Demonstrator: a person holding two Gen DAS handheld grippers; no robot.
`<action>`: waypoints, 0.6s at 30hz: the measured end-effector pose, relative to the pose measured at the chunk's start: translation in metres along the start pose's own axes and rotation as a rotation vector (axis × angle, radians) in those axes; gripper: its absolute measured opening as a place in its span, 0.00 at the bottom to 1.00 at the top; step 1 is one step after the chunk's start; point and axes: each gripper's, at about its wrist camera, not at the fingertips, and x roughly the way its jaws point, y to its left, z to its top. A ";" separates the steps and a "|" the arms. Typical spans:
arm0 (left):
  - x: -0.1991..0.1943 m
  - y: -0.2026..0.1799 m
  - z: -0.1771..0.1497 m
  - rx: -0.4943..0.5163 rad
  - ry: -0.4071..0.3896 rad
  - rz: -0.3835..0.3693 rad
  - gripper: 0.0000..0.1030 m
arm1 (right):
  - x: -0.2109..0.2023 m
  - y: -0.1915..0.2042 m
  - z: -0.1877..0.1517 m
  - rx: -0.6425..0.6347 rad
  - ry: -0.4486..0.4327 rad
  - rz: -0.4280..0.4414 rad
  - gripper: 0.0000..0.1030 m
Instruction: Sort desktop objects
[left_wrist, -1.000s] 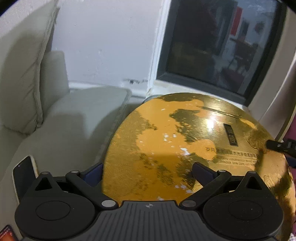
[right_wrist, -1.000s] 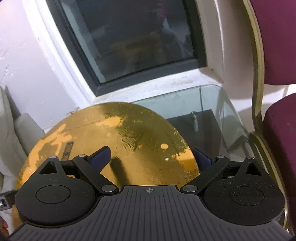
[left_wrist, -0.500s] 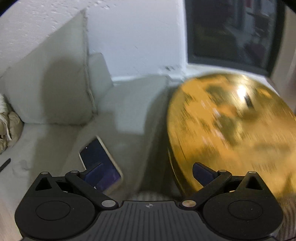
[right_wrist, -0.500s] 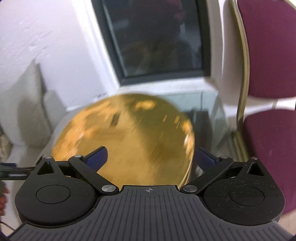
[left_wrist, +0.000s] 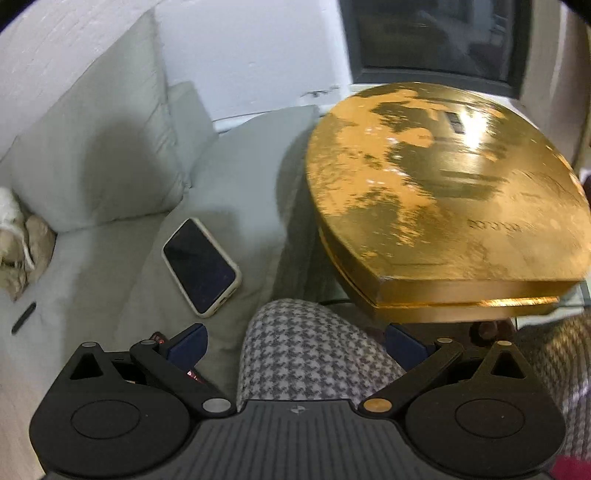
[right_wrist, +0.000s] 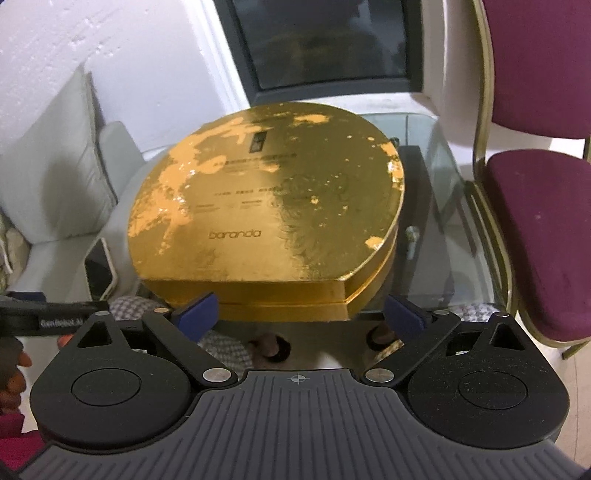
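Both grippers' jaws spread wide, empty, near gold box (right_wrist: 266, 206).

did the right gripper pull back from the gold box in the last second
Yes. In the right wrist view the right gripper has backed away: the gold box, earlier filling the space between its fingers, now lies wholly ahead on the glass table.

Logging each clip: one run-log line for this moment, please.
left tongs: open, empty | right tongs: open, empty | gold box: closed, on glass table | phone: on sofa
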 end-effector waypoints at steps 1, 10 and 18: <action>0.000 -0.002 -0.001 0.009 -0.001 -0.002 0.99 | 0.000 0.000 0.000 0.001 0.002 0.006 0.91; 0.012 0.006 0.007 -0.020 0.026 0.014 0.99 | 0.010 -0.002 -0.001 0.012 0.062 0.052 0.61; 0.033 0.017 0.025 -0.093 0.047 0.044 0.99 | 0.021 0.004 0.002 -0.021 0.087 0.095 0.41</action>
